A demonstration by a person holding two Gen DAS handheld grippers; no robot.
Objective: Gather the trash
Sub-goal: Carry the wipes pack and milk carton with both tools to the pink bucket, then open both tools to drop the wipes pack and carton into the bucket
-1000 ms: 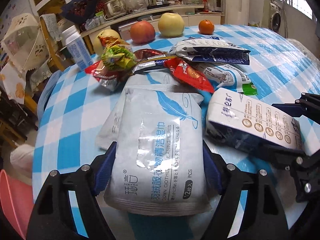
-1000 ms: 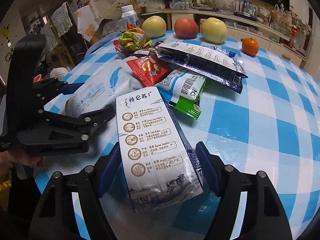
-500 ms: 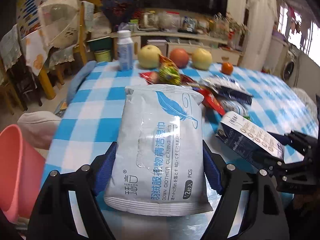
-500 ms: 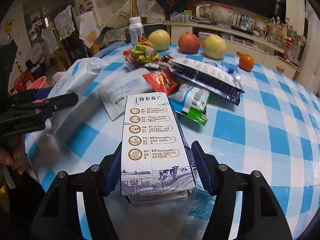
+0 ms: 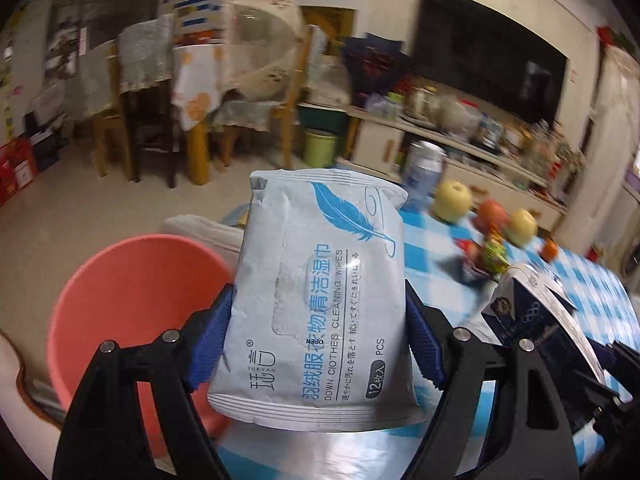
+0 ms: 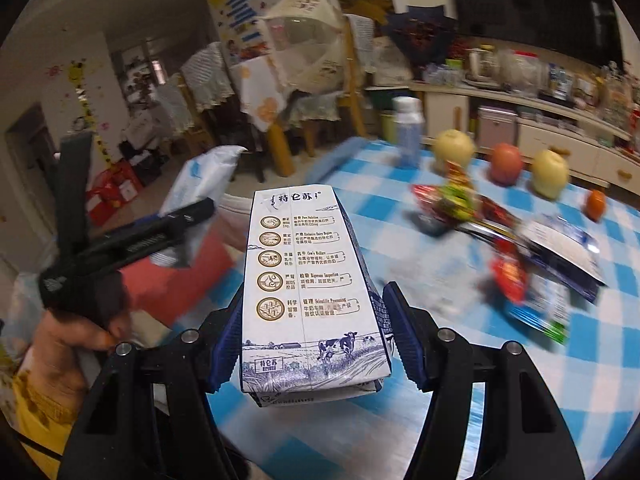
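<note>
Blue-checked tablecloth (image 6: 472, 280) drops away: left gripper (image 5: 316, 336), clamping the grey wipes pouch (image 5: 320, 292), swings over the pink plastic bin (image 5: 120, 300); right gripper (image 6: 316, 336), jaws just tightened, lifts the white milk carton (image 6: 308, 280) alongside. Dropping comes next.

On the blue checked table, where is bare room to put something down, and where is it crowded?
The table is bare on the near side, around the milk carton held in the right gripper, and between the carton and the wrappers. It is crowded at the wrapper pile on the right and along the far edge, where the fruit and a bottle stand.
</note>
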